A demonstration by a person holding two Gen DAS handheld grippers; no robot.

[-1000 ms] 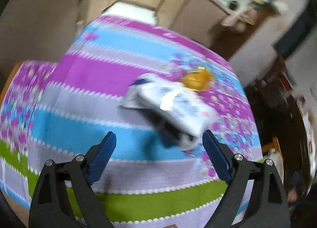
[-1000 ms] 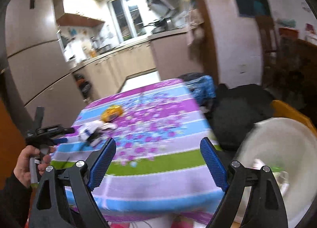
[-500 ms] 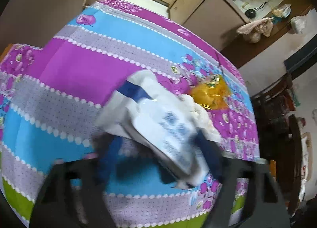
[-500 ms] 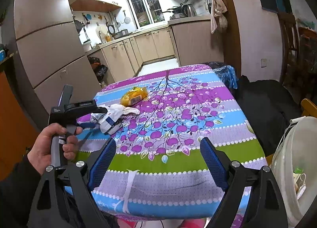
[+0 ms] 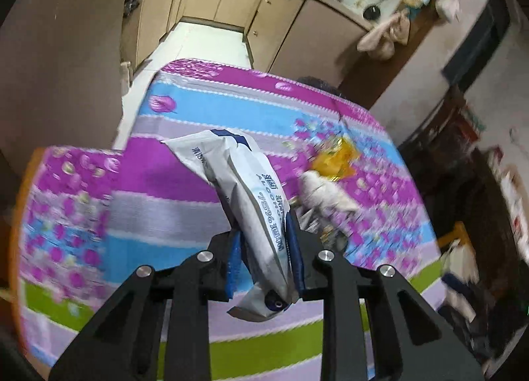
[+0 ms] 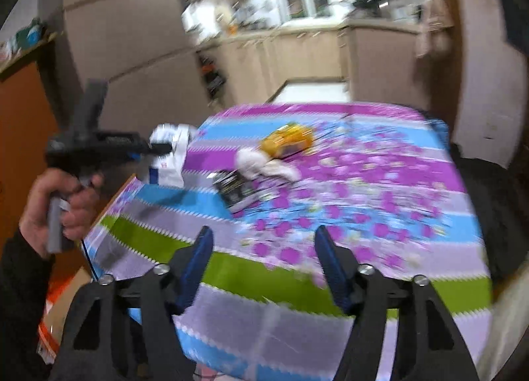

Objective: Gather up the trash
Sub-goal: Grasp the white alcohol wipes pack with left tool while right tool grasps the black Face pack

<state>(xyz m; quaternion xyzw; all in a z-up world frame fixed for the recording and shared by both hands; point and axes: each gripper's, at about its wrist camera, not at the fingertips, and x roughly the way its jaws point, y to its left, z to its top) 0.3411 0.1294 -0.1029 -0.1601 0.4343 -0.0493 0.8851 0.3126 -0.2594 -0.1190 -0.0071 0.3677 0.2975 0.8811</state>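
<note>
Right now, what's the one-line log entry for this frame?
left tool: shut on wipes pack, lifted | right tool: open, empty | on table: yellow wrapper, tissue, dark packet

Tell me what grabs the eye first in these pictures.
The white and blue wipes packet, clamped in the left gripper and lifted over the table's near left corner. Next, the loud striped floral tablecloth, with a yellow wrapper, a crumpled tissue and a dark wrapper still lying on it. The right gripper hangs open at the near edge.
</note>
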